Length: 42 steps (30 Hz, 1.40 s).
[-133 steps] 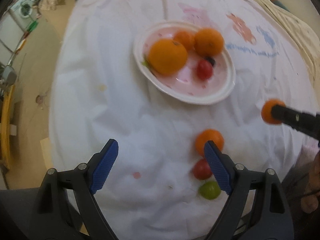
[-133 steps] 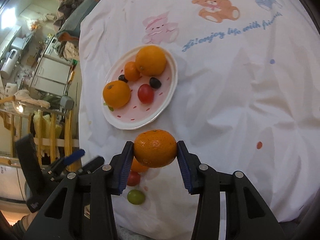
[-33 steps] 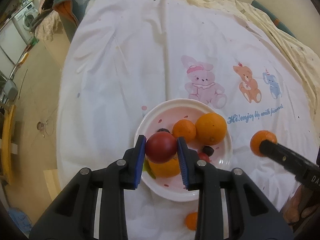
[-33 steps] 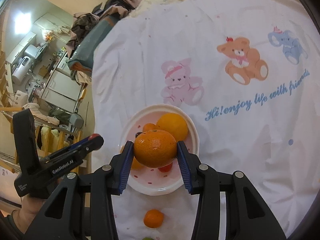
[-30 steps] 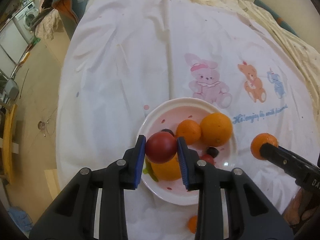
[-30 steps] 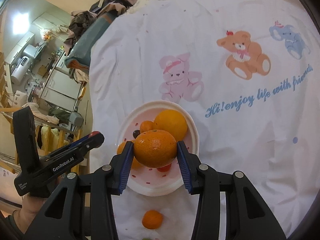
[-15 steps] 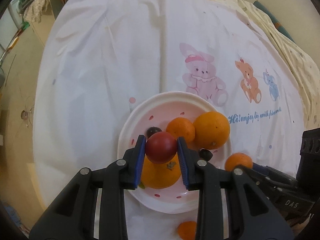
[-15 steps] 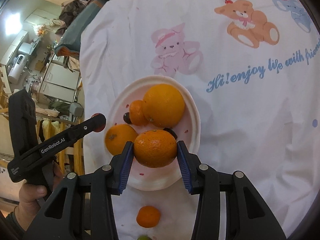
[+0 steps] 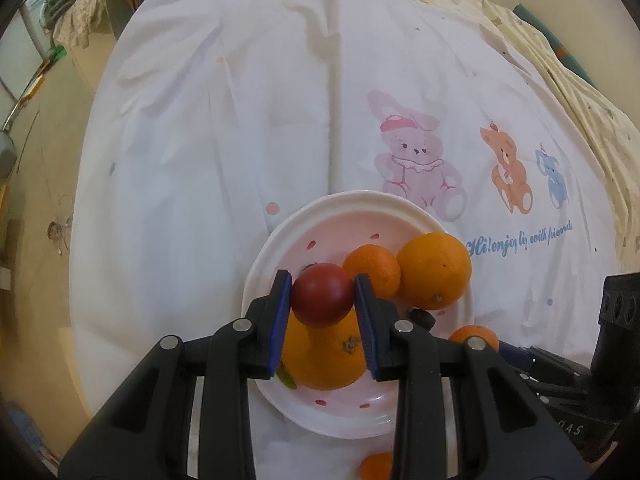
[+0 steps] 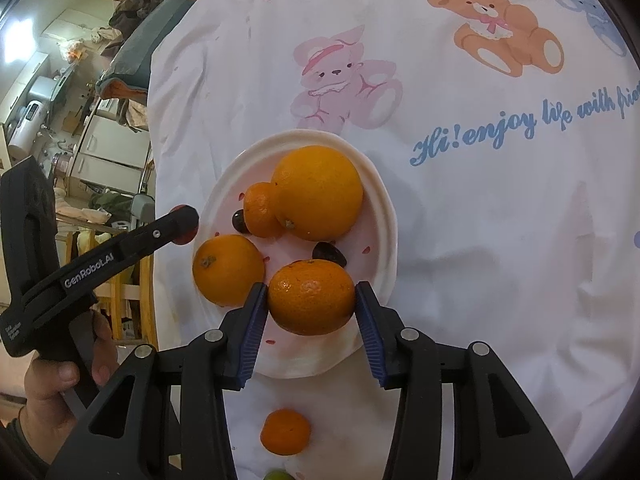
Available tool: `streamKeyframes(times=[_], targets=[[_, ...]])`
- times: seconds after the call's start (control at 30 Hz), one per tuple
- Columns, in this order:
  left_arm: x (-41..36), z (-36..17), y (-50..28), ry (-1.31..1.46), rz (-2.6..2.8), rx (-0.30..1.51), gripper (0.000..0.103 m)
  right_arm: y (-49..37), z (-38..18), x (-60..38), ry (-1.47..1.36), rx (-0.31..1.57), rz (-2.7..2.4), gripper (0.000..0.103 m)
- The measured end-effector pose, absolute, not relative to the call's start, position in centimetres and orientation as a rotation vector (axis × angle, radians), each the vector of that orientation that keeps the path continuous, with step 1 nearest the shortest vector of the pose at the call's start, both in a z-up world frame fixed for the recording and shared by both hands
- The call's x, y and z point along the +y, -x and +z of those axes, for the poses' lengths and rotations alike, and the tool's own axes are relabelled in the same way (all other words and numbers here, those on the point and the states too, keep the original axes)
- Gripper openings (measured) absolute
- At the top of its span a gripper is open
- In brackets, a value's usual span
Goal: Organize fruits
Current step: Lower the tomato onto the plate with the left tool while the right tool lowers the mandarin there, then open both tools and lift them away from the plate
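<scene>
White cartoon-print cloth (image 9: 260,128) fills our left wrist view; our left gripper (image 9: 322,295) pinches a red tomato (image 9: 322,295) directly above the pink plate (image 9: 280,240), over a large orange (image 9: 324,360).

From our right wrist view, the right gripper (image 10: 311,304) cradles a mandarin (image 10: 311,304) over the plate's near rim, pads barely easing apart.
</scene>
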<state>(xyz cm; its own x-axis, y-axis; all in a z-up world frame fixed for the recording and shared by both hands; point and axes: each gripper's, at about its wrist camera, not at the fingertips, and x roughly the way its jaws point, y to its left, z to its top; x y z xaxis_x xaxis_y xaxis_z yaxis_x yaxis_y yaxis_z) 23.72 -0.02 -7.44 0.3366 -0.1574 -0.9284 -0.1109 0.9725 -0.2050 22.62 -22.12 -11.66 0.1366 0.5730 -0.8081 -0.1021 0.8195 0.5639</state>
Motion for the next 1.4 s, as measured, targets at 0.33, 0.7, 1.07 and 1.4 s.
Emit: streamKeyframes(times=[0.33,0.7,1.07,1.4], targets=[[0.0,-7.5,-23.8,0.249,-0.027,1.231,0.028,-22.8,-11.5,-21.7,-0.409,1.354,0.517,0.048],[0.1,-7.3,-23.8,0.247,0.007,1.214,0.076,-22.8,-11.4,-21.7,-0.413,1.350,0.505,0.065],[-0.7,-6.4,-23.4,0.179,0.004,1.179,0.078,-23.1,-9.7,-22.5,-0.406,1.283,0.491,0.077],[-0.5,-2.9,-20.3,0.128,0.003,1.091,0.078,-21.2,-5.3,-23.2,-0.367,1.183,0.492,0.092]])
